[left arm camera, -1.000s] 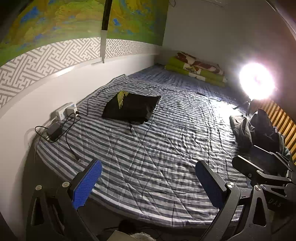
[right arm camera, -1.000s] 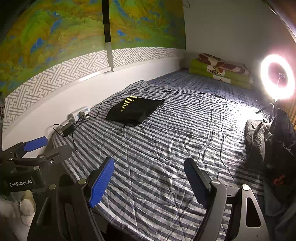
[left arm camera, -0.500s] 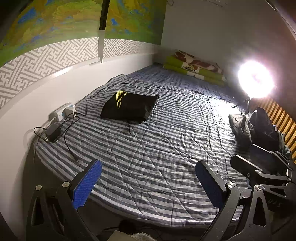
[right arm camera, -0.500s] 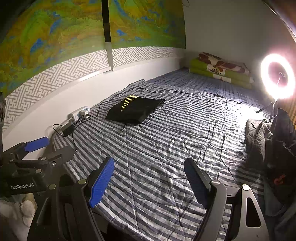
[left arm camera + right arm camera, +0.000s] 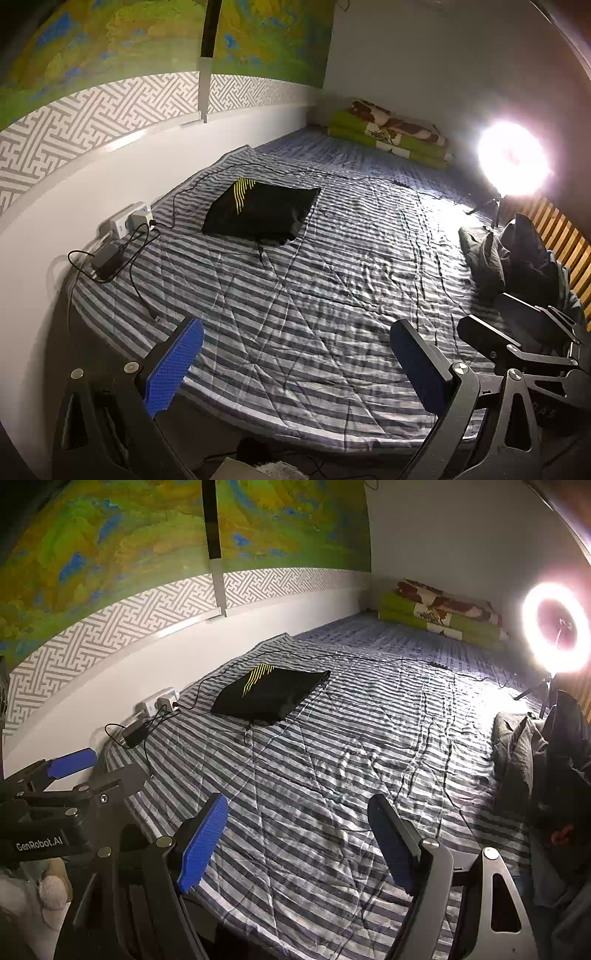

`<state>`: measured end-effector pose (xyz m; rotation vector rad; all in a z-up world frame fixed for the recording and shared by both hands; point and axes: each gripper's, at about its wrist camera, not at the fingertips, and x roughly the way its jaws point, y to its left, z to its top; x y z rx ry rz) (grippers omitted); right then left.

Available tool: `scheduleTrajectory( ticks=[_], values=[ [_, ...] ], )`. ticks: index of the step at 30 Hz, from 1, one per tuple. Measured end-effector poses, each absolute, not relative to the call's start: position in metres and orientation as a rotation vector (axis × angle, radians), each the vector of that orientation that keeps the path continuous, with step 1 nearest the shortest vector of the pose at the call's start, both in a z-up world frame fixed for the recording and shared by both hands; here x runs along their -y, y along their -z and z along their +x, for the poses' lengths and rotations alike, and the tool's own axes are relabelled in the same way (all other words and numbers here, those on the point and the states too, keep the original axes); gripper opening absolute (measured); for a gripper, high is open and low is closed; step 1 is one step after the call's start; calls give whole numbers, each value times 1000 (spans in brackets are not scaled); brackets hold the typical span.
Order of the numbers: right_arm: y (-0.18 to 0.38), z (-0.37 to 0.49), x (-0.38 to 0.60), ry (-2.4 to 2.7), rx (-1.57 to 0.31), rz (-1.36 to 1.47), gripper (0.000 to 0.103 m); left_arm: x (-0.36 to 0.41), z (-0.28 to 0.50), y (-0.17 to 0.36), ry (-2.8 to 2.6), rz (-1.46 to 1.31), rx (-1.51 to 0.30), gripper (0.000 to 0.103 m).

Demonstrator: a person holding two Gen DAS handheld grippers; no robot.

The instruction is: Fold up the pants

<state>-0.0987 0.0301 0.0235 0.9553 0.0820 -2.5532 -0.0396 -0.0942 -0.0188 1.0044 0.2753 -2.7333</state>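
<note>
The folded black pants [image 5: 260, 212] with yellow stripes lie on the striped bed [image 5: 332, 295] near its wall-side edge — just beside the power strip [image 5: 129, 221] and its cables. Both the left tongs [image 5: 291, 365] and right tongs [image 5: 299, 843] hover over the bed's near edge — released, gripping nothing, well apart from the pants.

Pants: folded, flat.
Black pants [image 5: 260, 214] with yellow stripes lie as a compact rectangle on the striped bedspread [image 5: 314, 314].

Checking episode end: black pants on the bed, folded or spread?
Folded. The black pants lie as a compact rectangular stack on the striped bedspread, no legs spread out.
</note>
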Motion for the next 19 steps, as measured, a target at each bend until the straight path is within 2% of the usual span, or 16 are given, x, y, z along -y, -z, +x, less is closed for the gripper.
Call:
scheduleTrajectory(
  ticks=[19],
  values=[
    [-16, -101, -28, 2543, -77, 983, 75, 97, -44, 18, 2765, 989, -271, 102]
  ],
)
